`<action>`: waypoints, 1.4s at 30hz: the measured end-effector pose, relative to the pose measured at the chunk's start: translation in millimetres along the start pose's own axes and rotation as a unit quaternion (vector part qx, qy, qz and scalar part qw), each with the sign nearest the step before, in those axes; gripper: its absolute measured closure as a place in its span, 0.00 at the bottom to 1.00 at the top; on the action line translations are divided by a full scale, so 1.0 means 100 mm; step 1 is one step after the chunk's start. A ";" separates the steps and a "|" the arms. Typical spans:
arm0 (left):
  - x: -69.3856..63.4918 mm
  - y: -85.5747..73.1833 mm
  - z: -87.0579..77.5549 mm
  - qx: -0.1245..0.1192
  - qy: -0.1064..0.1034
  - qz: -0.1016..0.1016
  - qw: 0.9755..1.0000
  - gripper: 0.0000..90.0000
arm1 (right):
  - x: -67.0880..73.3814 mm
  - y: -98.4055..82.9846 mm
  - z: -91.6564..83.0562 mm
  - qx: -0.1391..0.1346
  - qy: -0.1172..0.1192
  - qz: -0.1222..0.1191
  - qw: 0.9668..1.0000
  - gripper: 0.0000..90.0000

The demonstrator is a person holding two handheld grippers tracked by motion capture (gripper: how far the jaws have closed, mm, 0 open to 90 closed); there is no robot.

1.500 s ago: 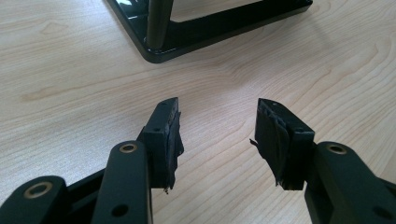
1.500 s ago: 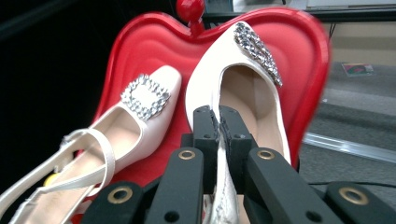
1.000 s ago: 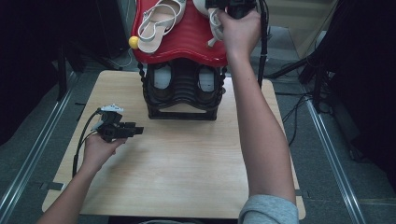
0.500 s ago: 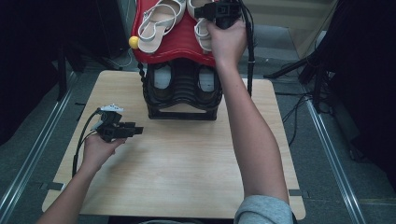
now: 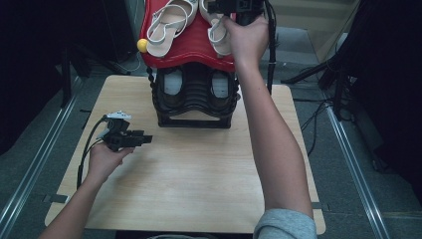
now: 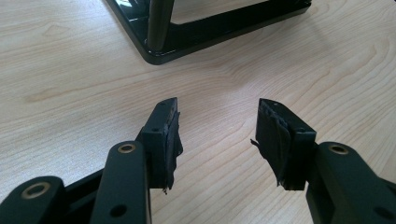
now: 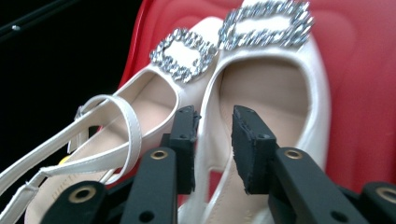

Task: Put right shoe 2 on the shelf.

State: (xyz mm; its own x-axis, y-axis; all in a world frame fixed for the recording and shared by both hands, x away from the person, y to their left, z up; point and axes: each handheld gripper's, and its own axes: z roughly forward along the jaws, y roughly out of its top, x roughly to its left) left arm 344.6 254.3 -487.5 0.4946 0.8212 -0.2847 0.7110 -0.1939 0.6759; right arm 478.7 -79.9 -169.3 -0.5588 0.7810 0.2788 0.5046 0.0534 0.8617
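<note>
I am reaching my right gripper out over the red top of the black shoe rack, where a pair of white sandals is lying side by side. In the right gripper view my jaws have just been opening and are now standing partly apart, straddling the side edge of the right-hand sandal; the pads are not pressing on it, so I am holding nothing there. The other sandal is sitting just beside it, their jewelled buckles nearly touching. A lower tier of the rack is carrying another pair of shoes.

My left gripper is hovering low over the tabletop, near the rack's front left corner, with its jaws wide apart and empty; in the left gripper view I am looking between them at bare wood and the rack's base.

I judge that I am at the point of setting this sandal down in its place next to its mate, and letting go. The next move, as I see it, calls for opening a little further and lifting straight off, so that the pads are not dragging the thin strap or nudging the pair out of line.
</note>
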 end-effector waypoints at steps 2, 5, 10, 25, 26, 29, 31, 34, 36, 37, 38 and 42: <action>0.00 0.00 0.00 -0.001 0.001 -0.001 1.000 0.55 | -0.02 0.03 -0.06 -0.008 -0.002 -0.004 1.000 0.77; 0.00 0.00 0.00 -0.001 0.001 -0.003 1.000 0.55 | -0.05 0.04 -0.14 -0.017 -0.007 -0.007 1.000 0.75; 0.00 0.00 0.00 -0.001 0.001 -0.001 1.000 0.55 | -0.18 -0.02 -0.20 -0.016 -0.017 -0.010 1.000 0.73; -0.01 0.00 0.00 0.002 0.002 -0.003 1.000 0.55 | -0.59 -0.19 -0.42 -0.021 -0.035 0.006 0.999 0.67; -0.01 0.00 0.00 0.002 0.002 -0.001 1.000 0.55 | -0.60 -0.20 -0.43 -0.022 -0.036 0.005 0.999 0.67; -0.01 0.00 0.01 0.002 0.002 -0.001 1.000 0.55 | -0.68 -0.24 -0.47 -0.019 -0.039 0.007 0.999 0.66; -0.01 -0.01 0.01 0.002 0.002 0.000 1.000 0.55 | -0.72 -0.27 -0.48 -0.022 -0.043 0.008 0.999 0.66; -0.01 0.00 0.00 0.002 0.001 -0.001 1.000 0.55 | -0.77 -0.31 -0.49 -0.014 -0.049 0.005 0.999 0.65; -0.01 0.00 0.00 0.002 0.001 -0.002 1.000 0.55 | -0.81 -0.34 -0.50 -0.012 -0.055 0.003 0.998 0.64; -0.01 0.00 0.00 0.002 0.002 -0.002 1.000 0.55 | -0.83 -0.35 -0.50 -0.012 -0.056 0.006 0.998 0.64; -0.01 0.00 0.00 0.002 0.002 -0.002 1.000 0.55 | -0.85 -0.37 -0.51 -0.012 -0.056 0.007 0.998 0.64; -0.01 0.00 0.00 -0.003 -0.001 -0.011 1.000 0.55 | -0.94 -0.44 -0.52 -0.014 -0.056 0.015 0.998 0.64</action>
State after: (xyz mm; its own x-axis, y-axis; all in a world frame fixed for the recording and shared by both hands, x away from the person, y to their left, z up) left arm 344.3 253.9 -487.2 0.4797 0.8241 -0.3013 0.7191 -0.1725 0.6731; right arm 474.4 -187.8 -211.3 -0.4667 0.8463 0.2570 0.5003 0.0130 0.8658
